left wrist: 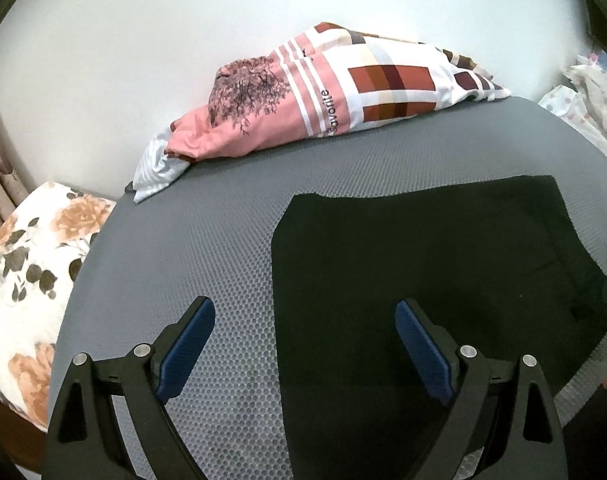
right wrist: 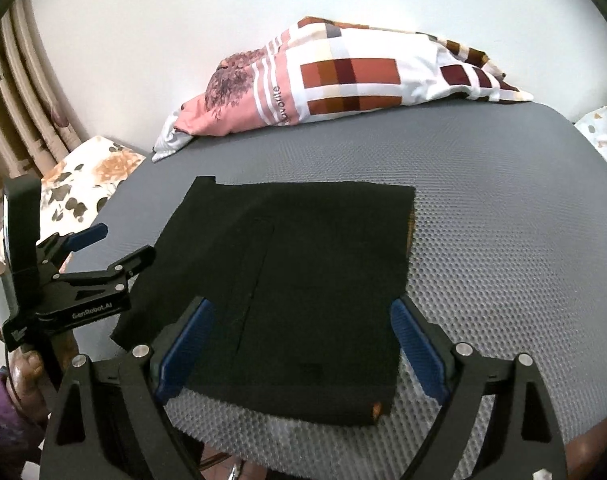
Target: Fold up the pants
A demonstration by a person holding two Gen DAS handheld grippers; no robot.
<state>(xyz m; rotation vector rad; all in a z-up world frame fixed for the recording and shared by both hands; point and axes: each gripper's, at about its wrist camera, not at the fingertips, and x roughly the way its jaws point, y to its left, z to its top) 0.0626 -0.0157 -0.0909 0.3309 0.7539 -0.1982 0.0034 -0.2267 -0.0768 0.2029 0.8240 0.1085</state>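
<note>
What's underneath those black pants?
The folded black pants lie flat on a grey dimpled mat, which shows all around them. Whatever is between the fabric layers, or below the mat, is covered and cannot be seen.

Legible markings, two found. On the patterned pillow (left wrist: pixel 323 92) at the far edge of the grey mat (left wrist: pixel 207 216), dark lettering runs sideways along a white band between the pink stripes — it reads "favorite"; the first letter is only partly clear in both views. On the side of the left gripper (right wrist: pixel 115 246), seen from the right wrist camera, pale lettering on the black body reads "GenRobot.AI". A small orange tag (right wrist: pixel 376 409) on the pants (right wrist: pixel 303 280) — unreadable.
</note>
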